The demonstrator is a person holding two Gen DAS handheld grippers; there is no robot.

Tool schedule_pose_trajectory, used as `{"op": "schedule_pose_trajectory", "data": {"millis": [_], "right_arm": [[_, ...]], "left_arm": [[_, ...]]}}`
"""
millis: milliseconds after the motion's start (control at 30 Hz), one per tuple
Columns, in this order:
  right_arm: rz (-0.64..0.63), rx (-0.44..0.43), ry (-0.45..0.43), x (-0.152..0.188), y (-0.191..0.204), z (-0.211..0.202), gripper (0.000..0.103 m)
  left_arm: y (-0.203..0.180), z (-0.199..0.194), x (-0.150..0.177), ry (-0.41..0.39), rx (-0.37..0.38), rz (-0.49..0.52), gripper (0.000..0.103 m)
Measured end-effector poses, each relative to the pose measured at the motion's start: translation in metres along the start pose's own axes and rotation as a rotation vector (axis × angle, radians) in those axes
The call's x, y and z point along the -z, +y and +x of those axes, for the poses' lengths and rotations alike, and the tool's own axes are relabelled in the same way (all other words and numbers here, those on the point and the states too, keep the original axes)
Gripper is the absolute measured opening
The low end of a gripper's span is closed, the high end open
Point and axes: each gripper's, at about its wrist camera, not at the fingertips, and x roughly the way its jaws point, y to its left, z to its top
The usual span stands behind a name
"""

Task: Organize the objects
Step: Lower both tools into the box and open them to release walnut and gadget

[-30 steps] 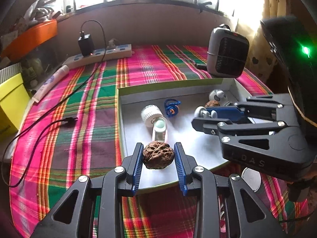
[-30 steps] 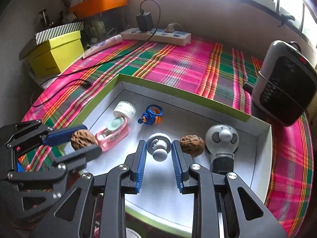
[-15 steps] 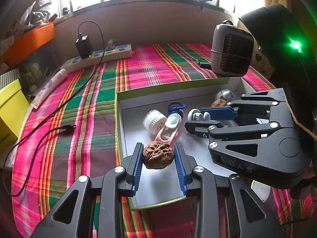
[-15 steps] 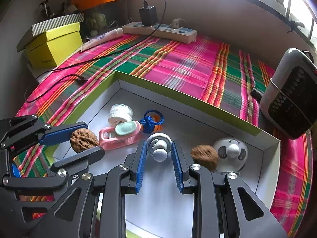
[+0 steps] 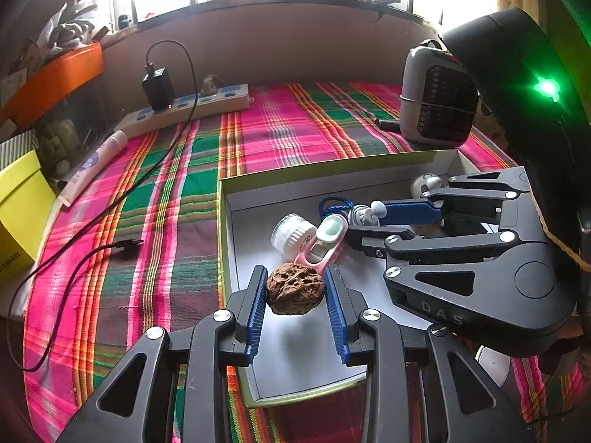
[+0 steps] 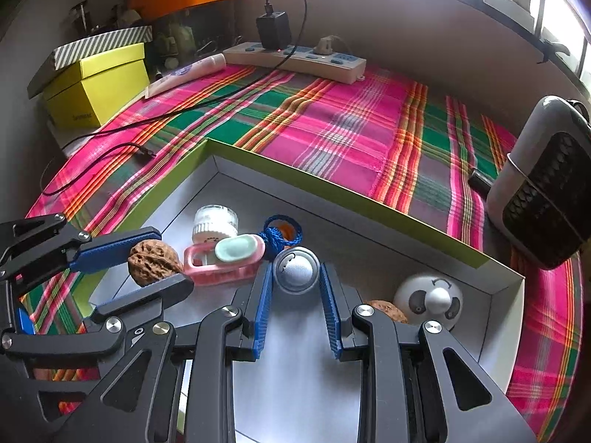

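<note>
The left gripper [image 5: 295,295] clamps a walnut [image 5: 295,288] between ribbed blue pads, its jaws narrowed to the nut's width; the shell is brown, deeply wrinkled and pitted, and hangs above the white floor of the tray [image 5: 332,175] near its left wall. The right gripper [image 6: 295,280] is closed on a round grey-and-white knob-like object [image 6: 295,269], smooth and glossy, with a dark ring around a pale dome; its jaws sit about as narrow as they go. Both grippers are matte black with bolted linkage arms and slant steeply downward into the tray, the left one lying at lower left in the right wrist view.

Just behind the held pieces lies a pink plastic clip-shaped case [image 6: 221,262] with a mint oval cap, touching a short white ribbed jar [image 6: 216,223]. A knotted blue cord ring [image 6: 279,234] rests beside them. At the tray's right end sits a white spherical panda-faced toy [image 6: 428,301], and a second walnut [image 6: 386,310] is partly hidden behind the right finger.

The tray is a shallow cardboard lid, white inside, lime green outside, set on a pink, green and orange plaid cloth [image 6: 351,129]. Farther out stand a power strip [image 6: 295,59], a yellow box [image 6: 99,85] and a small grey heater [image 6: 546,181].
</note>
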Motion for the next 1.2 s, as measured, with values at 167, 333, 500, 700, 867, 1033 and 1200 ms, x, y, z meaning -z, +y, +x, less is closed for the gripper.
{"op": "schedule_pose_trajectory", "data": {"millis": [167,333,500,700,867,1033,1200], "right_arm": [[0.006,0.000,-0.001,0.000,0.000,0.000,0.027],[0.002,0.003,0.001,0.000,0.000,0.000,0.028],[0.003,0.004,0.000,0.000,0.000,0.000,0.033],[0.006,0.013,-0.008,0.001,-0.001,-0.003,0.038],[0.013,0.016,-0.022,0.002,-0.002,-0.009,0.038],[0.019,0.022,-0.035,0.003,-0.001,-0.015,0.038],[0.031,0.021,-0.051,0.005,0.001,-0.023,0.038]], "left_arm": [[0.000,0.000,0.001,-0.001,-0.004,0.006,0.030],[-0.001,0.001,0.001,0.000,-0.002,0.004,0.030],[-0.001,0.001,0.001,0.000,-0.002,0.004,0.030],[0.000,0.000,0.003,-0.002,-0.002,0.001,0.030],[0.001,-0.007,0.005,-0.010,-0.002,-0.006,0.030],[0.001,-0.014,0.007,-0.018,-0.001,-0.016,0.030],[0.000,-0.021,0.009,-0.026,-0.001,-0.021,0.030]]}}
